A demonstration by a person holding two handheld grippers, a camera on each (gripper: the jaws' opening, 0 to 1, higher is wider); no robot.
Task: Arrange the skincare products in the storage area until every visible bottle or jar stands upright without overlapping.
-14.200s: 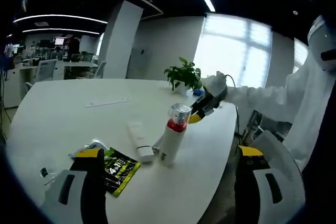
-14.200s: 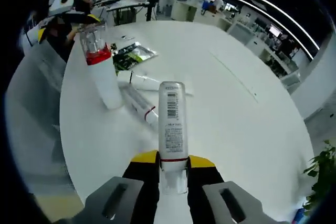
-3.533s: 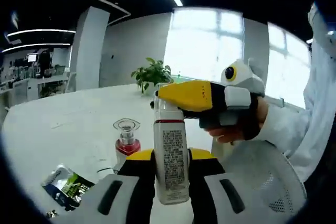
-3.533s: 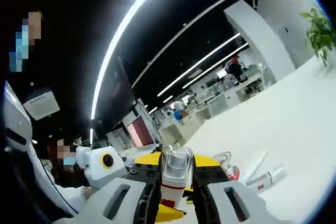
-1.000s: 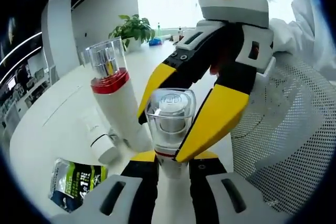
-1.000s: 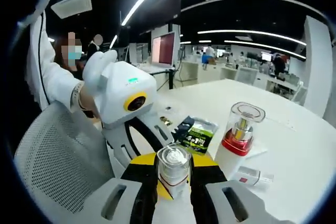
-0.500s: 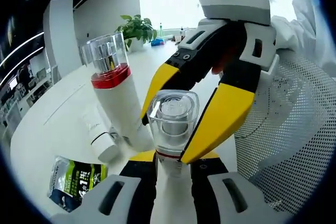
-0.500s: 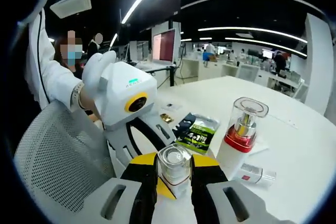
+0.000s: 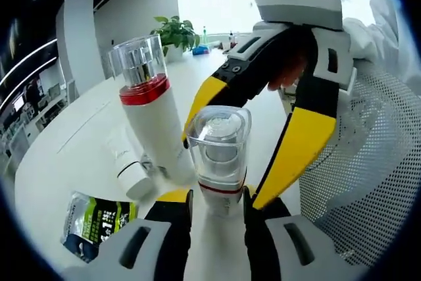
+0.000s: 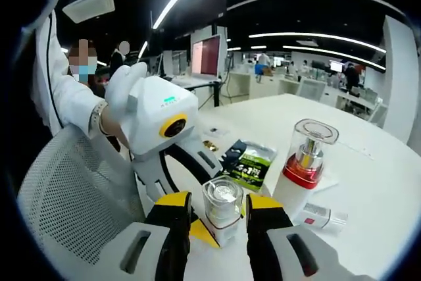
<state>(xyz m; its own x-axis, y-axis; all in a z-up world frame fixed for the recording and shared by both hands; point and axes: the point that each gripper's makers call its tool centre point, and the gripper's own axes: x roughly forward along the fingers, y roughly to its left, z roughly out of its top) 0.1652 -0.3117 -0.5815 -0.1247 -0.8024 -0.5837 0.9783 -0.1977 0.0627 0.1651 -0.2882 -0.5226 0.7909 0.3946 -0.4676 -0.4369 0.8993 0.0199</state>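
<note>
Beside the tall red-collared bottle (image 9: 150, 115), from its left: the lying tube (image 9: 131, 174), then the clear-capped bottle (image 9: 219, 157) upright on the counter (image 9: 72, 156), both tools, left tool (image 9: 214, 218) and right tool (image 10: 215, 218), spread wide, seemingly freeing it.

two upright pump bottles (image 9: 150, 113) (image 9: 219, 156), one lying tube (image 9: 129, 169), one green sachet (image 9: 99, 223).

An open-plan office. Rows of desks (image 10: 283, 90) with monitors (image 10: 205, 57) run under long ceiling light strips (image 10: 309, 34); a mesh office chair (image 10: 72, 189) stands by a white meeting table (image 10: 368, 182)
</note>
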